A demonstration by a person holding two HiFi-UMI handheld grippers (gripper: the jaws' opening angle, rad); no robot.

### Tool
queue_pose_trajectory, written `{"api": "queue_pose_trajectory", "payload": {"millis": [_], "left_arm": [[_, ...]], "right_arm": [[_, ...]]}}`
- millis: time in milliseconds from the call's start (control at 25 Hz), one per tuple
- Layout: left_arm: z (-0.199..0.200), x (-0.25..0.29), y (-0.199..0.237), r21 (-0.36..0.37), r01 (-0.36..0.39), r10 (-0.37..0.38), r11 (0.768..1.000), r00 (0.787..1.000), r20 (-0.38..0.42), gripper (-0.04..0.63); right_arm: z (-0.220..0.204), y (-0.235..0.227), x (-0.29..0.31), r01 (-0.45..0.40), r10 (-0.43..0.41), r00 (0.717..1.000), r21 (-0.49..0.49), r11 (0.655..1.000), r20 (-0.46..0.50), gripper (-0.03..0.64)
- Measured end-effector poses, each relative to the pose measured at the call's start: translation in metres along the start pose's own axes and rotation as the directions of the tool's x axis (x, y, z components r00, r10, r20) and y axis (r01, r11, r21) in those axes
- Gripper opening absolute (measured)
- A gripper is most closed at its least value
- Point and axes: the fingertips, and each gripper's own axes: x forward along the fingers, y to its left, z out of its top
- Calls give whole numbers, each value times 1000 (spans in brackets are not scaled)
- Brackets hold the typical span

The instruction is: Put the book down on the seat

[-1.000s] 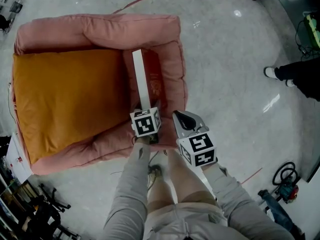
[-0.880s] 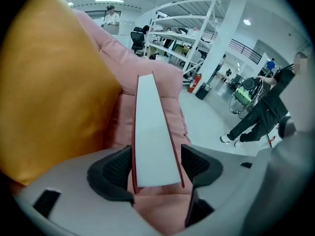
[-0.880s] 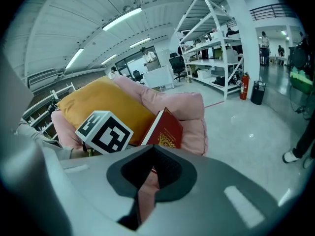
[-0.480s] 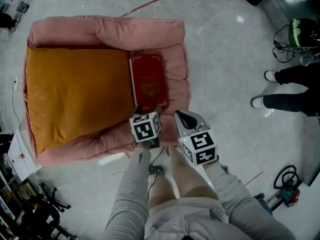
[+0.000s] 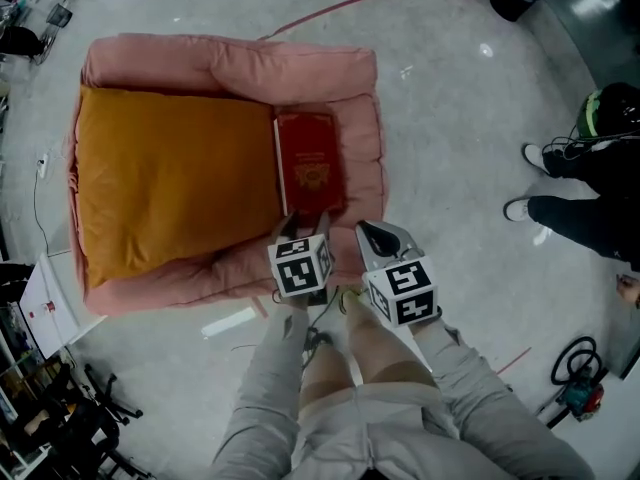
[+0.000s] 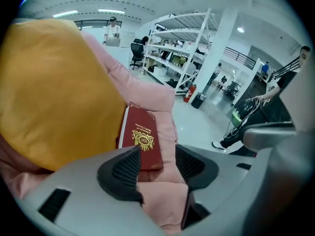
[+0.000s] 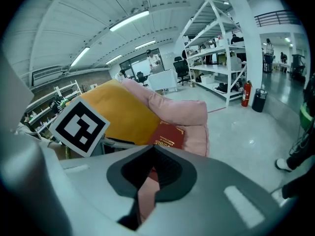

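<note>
**Head view.** The book (image 5: 310, 163) lies flat, cover up, on the right side of the seat (image 5: 230, 68). It sits in the strip between the orange cushion (image 5: 170, 188) and the pink right arm (image 5: 362, 138), just beside the cushion's edge. We judge the putting-down done, since nothing holds the book and the padding under it keeps it level. The left tool (image 5: 304, 223) hangs just near of the book's near edge, jaws spread. The right tool (image 5: 368, 230) is beside it to the right, over the seat's near rim, with its jaws drawn to a point.

**Left gripper view.** The left tool (image 6: 158, 156) has its jaws apart. Only pink padding and the book's near corner show through the gap, and no pad touches the book (image 6: 142, 139). The jaws have just been closing a little, on nothing. We read this tool as free of the book. The book is dark red with a stiff-looking cover and a gold crest at the cover's middle. A white page block runs along its left edge, next to the orange cushion (image 6: 54, 92).

**Right gripper view.** The right tool (image 7: 153, 147) is pressed together at the tips and carries nothing. As far as we can judge, it has no part in the placing. The book (image 7: 169, 135) shows beyond it, flat between the cushion and the pink arm. The left tool's marker cube (image 7: 78, 127) stands at the left.
</note>
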Motion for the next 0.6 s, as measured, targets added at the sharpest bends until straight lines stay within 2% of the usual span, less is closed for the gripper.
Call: {"api": "queue_pose_trajectory", "payload": {"millis": [280,400,600], "left_arm": [[8,-46,-8,-1,-36,36,999,997,70,46],[10,-67,-16,0,-27,27,1000,995,91,18],[11,-97,-23,11,-17,15,1000,994,105,8]], "right_arm": [[3,13,-18,-4,5,1000,-20,1000,8,0],[4,18,-27,-7,7,1000,-24,1000,14,0],[7,28,-41,-16,16,1000,-38,999,24,0]]}}
